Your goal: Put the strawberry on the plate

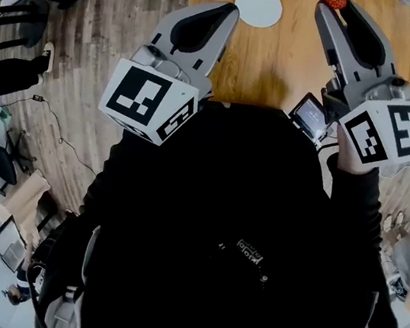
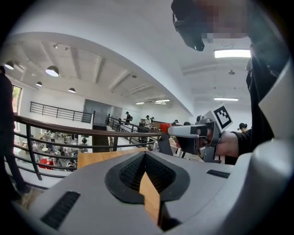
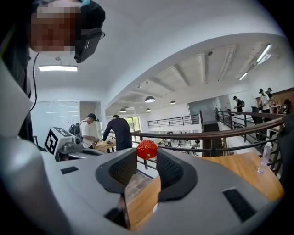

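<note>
The strawberry [image 3: 147, 149] is probably light and soft-skinned (real or toy, I cannot tell), so a gentle pinch across its broad middle suits it; it looks rounded, bright red and dimpled with pale seeds; the right gripper [image 3: 147, 159] grips it at the very tips of its jaws, in the air over the wooden table [image 1: 282, 63], to the right of the white plate [image 1: 258, 6]; the left gripper [image 2: 145, 157] has its jaws closed together, empty.

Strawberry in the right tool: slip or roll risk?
Probably light: the right tool holds the strawberry by its tips alone. Rounded, so likely to roll on the plate. Its dimpled skin probably grips the ribbed pads.
</note>
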{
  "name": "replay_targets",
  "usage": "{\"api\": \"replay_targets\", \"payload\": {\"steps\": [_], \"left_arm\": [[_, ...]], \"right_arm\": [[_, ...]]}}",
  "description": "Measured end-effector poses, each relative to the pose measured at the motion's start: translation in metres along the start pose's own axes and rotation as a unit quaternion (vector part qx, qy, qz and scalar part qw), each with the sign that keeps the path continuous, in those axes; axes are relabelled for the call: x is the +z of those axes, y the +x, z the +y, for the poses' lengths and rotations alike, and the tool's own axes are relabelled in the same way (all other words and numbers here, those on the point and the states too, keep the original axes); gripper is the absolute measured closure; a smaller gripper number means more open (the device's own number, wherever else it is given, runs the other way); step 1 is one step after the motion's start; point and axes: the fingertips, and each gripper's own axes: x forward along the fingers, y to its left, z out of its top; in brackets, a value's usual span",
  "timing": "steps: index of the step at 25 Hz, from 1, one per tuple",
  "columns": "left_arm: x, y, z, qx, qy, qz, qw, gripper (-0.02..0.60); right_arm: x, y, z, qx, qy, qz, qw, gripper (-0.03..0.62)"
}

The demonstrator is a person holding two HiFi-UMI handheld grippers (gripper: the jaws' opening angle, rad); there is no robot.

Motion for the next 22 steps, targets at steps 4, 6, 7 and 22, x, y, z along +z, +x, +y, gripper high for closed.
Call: {"api": "replay_targets", "payload": {"steps": [4,6,7,22], "left_arm": [[0.011,0.033,-0.009,0.025,-0.005,0.026,0.9993,0.583],[0.014,0.049,-0.012,0.021,-0.008,0.032,0.9992,0.583],[0.014,0.048,-0.010,0.021,-0.010,0.032,0.9992,0.583],[0.018,0.051,-0.013,-0.047,-0.048,0.034,0.9972,0.583]], "right_arm": [[0.003,0.006,-0.035,0.047,0.043,0.016,0.998,0.453],[0.001,0.009,-0.049,0.051,0.054,0.019,0.997,0.452],[-0.001,0.013,-0.049,0.053,0.059,0.017,0.997,0.453],[-0.008,0.007,-0.043,0.052,0.107,-0.004,0.993,0.453]]}}
